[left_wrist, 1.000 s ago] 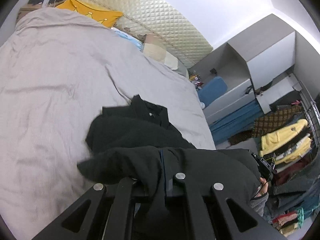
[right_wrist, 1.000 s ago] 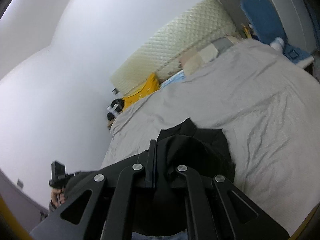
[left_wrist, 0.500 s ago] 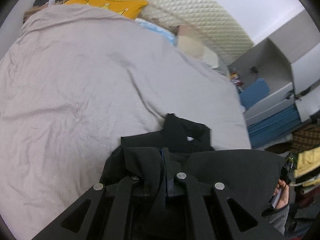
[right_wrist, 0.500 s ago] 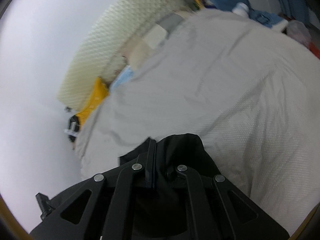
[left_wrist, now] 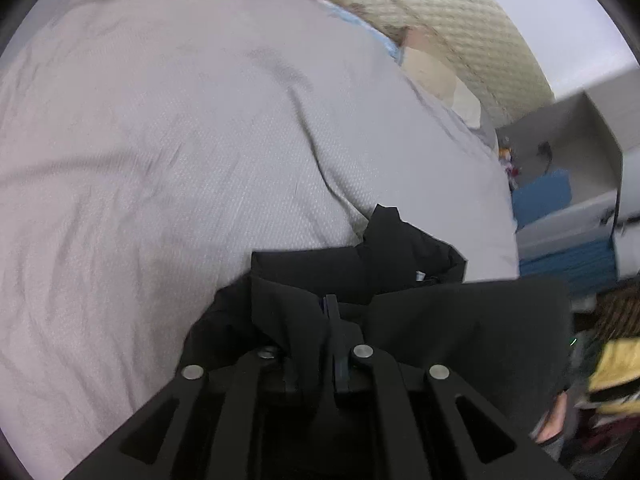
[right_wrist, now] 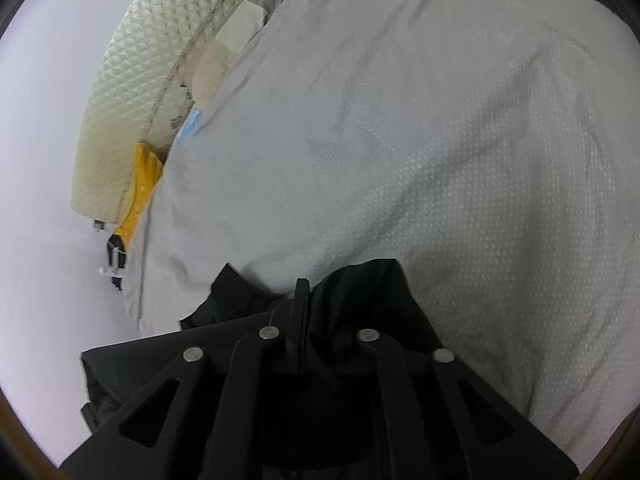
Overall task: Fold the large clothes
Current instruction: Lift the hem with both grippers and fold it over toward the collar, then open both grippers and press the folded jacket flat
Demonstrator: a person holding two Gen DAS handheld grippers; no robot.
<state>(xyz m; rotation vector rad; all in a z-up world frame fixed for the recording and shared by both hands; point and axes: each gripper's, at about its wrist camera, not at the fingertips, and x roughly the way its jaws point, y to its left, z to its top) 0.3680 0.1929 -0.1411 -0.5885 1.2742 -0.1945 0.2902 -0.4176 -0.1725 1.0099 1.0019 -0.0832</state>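
Both grippers, left gripper (left_wrist: pixel 332 320) and right gripper (right_wrist: pixel 301 300), fingers clamped on a black jacket (left_wrist: pixel 460 320), have swung it forward and lower over the grey bed (left_wrist: pixel 180 140); laying it flat seems imminent.

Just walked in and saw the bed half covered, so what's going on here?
A person is folding a black garment on a bed with a grey bedspread. The left gripper and the right gripper are each shut on a pinch of its fabric, holding an edge up over the part lying on the bed. The fold is not yet laid down.
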